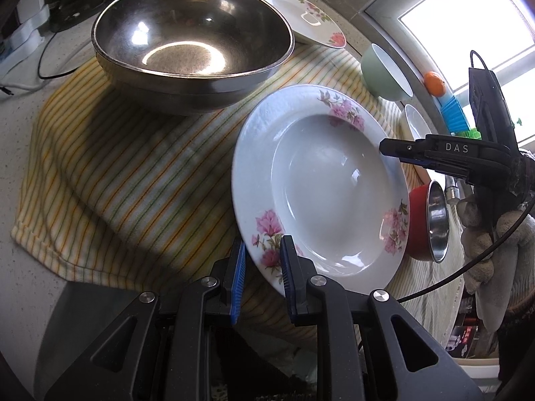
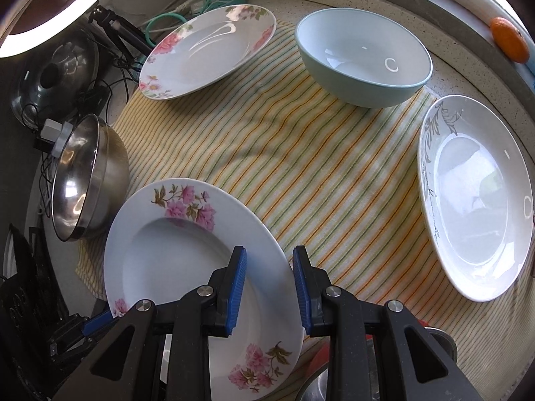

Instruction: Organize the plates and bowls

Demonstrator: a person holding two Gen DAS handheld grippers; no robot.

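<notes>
A deep plate [image 1: 321, 197] with pink flowers on its rim is held between two grippers, tilted, above a striped cloth [image 1: 133, 173] spread on the speckled table [image 1: 20, 133]. In the left wrist view the plate fills the lower right of the frame. The left gripper [image 1: 260, 267] at the bottom centre has its jaws clenched on the near rim, one blue pad behind the rim and one in front. The right gripper [image 1: 394, 148] reaches in from the right edge, carried by a gloved hand [image 1: 485, 234], and meets the plate's far rim.

In the right wrist view the same plate [image 2: 180, 260] lies at the lower left. The right gripper [image 2: 269, 267] straddles its rim, the left pad over the plate's well and the right pad outside the edge; its jaws grasp the rim.

A big steel bowl [image 1: 194, 46] stands on the cloth at the upper left of the left view. Behind it, at the top, lies a second flowered plate [image 1: 301, 13]. A pale green bowl [image 2: 364, 56] sits at the top right of the right view, and a white plate with a grey leaf pattern [image 2: 474, 200] lies at the right edge. A red pot [image 1: 424, 224] shows just beside the held plate at the right of the left view. An orange fruit [image 2: 510, 38] rests on the ledge at the upper right.
</notes>
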